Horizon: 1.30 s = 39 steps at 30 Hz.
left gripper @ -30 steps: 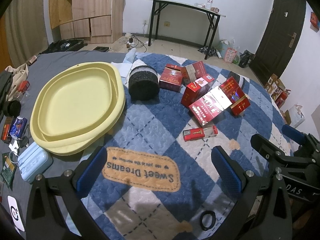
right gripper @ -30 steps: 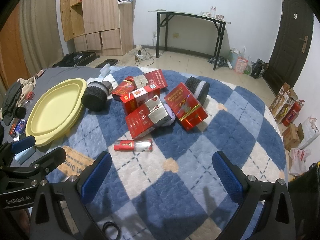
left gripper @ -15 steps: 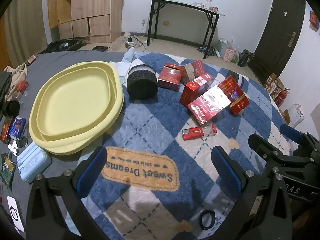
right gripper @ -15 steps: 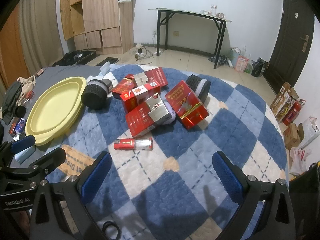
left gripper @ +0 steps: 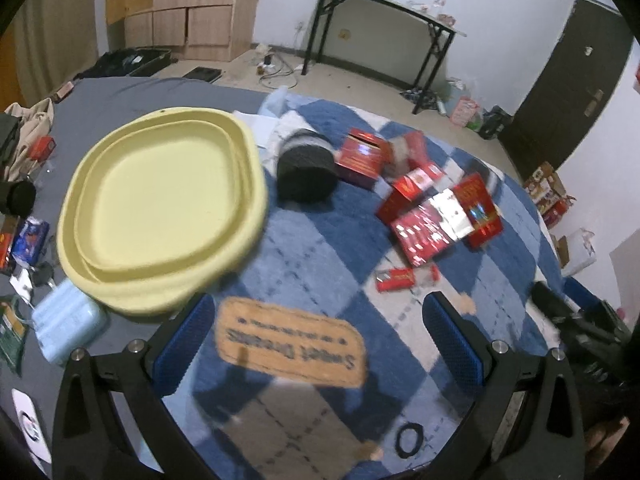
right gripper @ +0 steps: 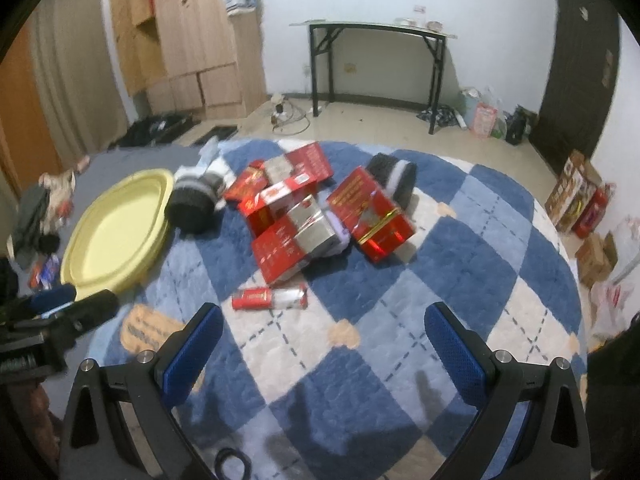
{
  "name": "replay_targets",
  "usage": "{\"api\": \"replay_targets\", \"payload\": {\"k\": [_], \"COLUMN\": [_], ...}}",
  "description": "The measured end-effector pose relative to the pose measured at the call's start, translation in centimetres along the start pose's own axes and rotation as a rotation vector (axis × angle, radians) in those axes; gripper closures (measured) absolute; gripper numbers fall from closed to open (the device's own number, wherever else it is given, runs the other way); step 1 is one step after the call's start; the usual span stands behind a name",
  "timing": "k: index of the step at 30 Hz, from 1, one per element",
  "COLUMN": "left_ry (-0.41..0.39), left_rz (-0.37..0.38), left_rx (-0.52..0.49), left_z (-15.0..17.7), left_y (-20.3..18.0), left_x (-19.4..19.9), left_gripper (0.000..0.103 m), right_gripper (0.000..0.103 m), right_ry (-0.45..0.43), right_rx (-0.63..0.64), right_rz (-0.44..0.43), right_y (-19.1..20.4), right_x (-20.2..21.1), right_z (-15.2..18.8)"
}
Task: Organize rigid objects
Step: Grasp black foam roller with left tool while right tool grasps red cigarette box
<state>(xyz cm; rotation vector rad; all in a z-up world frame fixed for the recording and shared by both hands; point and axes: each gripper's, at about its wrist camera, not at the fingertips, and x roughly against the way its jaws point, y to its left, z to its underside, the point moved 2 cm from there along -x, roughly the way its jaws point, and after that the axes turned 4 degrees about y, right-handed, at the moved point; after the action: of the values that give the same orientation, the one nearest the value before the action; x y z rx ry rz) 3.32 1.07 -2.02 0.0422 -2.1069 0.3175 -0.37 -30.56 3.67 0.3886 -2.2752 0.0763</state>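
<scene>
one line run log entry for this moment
left gripper: open, empty | right gripper: open, empty | red boxes: piled on blanket | yellow tray: empty | small red box: nearest right gripper

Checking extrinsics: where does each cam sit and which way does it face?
Left wrist: on the left gripper, looking forward over the blanket at the yellow tray and red boxes; own blue fingers open, right gripper at right edge.
Right wrist: on the right gripper, facing the red boxes; own fingers open, left gripper at left.
Shared: tray, boxes, dark roll, small red box.
</scene>
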Motion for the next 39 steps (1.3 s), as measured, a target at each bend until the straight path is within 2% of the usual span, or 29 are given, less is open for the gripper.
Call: {"api": "replay_targets", "payload": {"k": [3,5,7,10,12,14,17,20,23,26,27,28,30,35,39], "left_ry": [0.012,0.025,0.043,0.054,0.062,0.093,0.127,0.170,0.193,0.199,0.202,0.211,0.229,0.215,0.175], "left_rz": [0.019,0.024,0.027,0.023,-0.001,-0.007,-0.019,-0.024,0.012,0.012,0.012,0.016,0.031,0.055,0.056], "left_rx": [0.004,0.028,0.055,0.045,0.022,-0.021,-0.060,-0.036,-0.019,-0.021,-0.021,-0.025,-0.024,0.039,0.007], "left_z": [-2.0,-3.4,-4.8,-7.4,-8.9,-10.3,-11.6,-12.5,-13.1,-13.3,-13.3,-13.1,-12.7,-12.4,-11.8], "left_y": [1.4,2.2,2.9,3.2,2.9,2.1,1.7,1.9,1.9,1.1,0.9,0.6,0.4,1.2,1.2], "left_x": [-0.5,-1.3,-2.4,-4.4,-6.0,-7.8,-10.1,-12.4,-14.0,-14.6,-14.9,-15.2,-15.9,-15.5,-12.5], "left_gripper": [0.000,0.000,0.000,0.001,0.005,0.029,0.030,0.029,0.027,0.027,0.027,0.027,0.028,0.031,0.031], "right_gripper": [0.000,0.000,0.000,0.000,0.000,0.000,0.000,0.000,0.002,0.012,0.020,0.032,0.044,0.045,0.045], "right_ry": [-0.019,0.001,0.038,0.113,0.147,0.155,0.107,0.103,0.095,0.087,0.085,0.086,0.098,0.108,0.134], "right_rx": [-0.056,-0.053,-0.053,0.010,0.063,0.156,0.286,0.342,0.413,0.439,0.437,0.430,0.420,0.392,0.321], "right_rz": [-0.013,0.002,0.012,0.050,0.042,0.045,0.112,0.118,0.163,0.174,0.178,0.178,0.156,0.115,0.058], "right_y": [-3.0,-4.5,-6.3,-7.8,-7.6,-6.5,-4.8,-3.7,-2.3,-1.9,-1.8,-1.6,-1.7,-2.2,-3.6], "right_x": [0.4,-0.2,-1.5,-4.8,-6.8,-8.7,-11.0,-13.3,-15.1,-16.3,-16.5,-16.7,-17.2,-17.1,-15.3], "right_z": [-1.2,-2.1,-3.0,-4.3,-4.9,-5.4,-6.2,-6.0,-5.6,-5.6,-5.6,-5.5,-5.5,-6.0,-6.5]}}
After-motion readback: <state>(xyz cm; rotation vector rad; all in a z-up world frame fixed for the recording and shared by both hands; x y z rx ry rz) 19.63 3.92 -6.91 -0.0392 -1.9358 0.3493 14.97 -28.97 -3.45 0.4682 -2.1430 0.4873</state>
